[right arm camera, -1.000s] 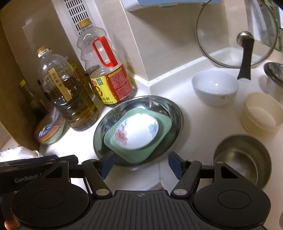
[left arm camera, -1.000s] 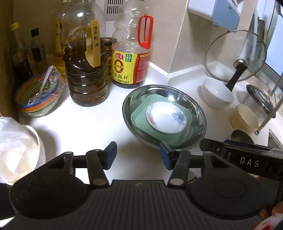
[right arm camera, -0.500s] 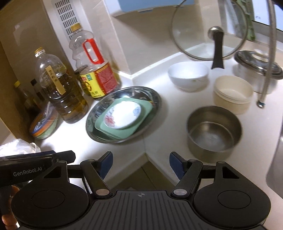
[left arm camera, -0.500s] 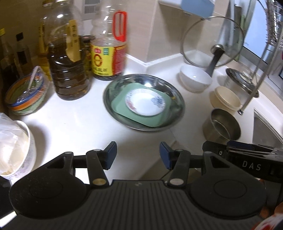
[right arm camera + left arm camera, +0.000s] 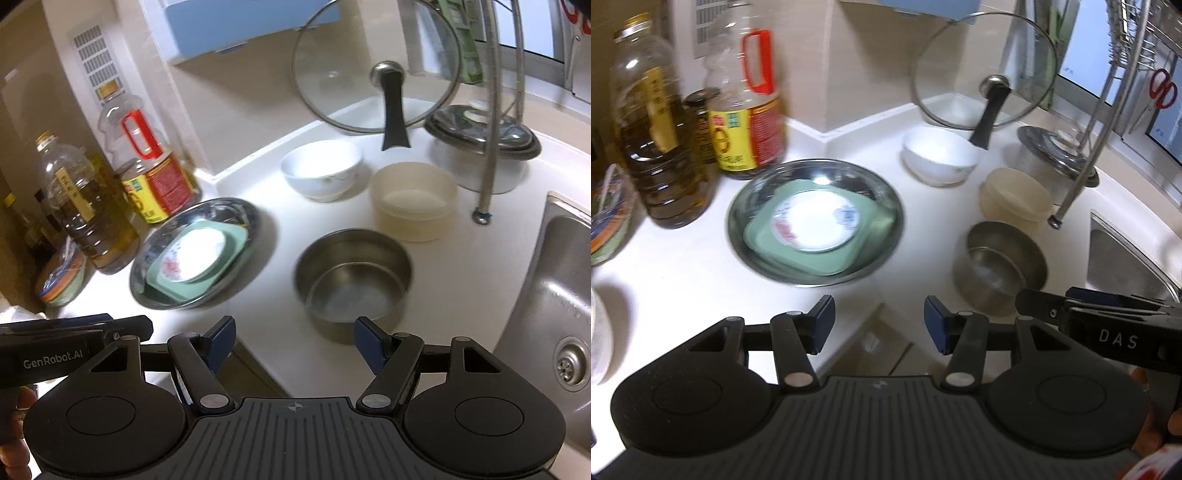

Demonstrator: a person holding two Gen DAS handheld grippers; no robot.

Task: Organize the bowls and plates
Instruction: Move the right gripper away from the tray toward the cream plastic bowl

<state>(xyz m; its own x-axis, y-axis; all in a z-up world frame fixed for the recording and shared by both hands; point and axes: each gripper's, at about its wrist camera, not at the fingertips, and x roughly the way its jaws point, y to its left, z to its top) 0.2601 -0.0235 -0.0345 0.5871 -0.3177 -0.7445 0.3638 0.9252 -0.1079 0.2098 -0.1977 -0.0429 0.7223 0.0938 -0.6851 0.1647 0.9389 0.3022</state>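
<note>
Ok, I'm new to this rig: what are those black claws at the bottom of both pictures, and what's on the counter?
They are two hand-held grippers, one in each of a person's hands, each with its own camera looking along its fingers. The left gripper and right gripper are both open and empty. On the white counter sits a steel plate holding a green square plate with a flowered dish on top. To its right are a white bowl, a cream plastic bowl and a steel bowl.
</note>
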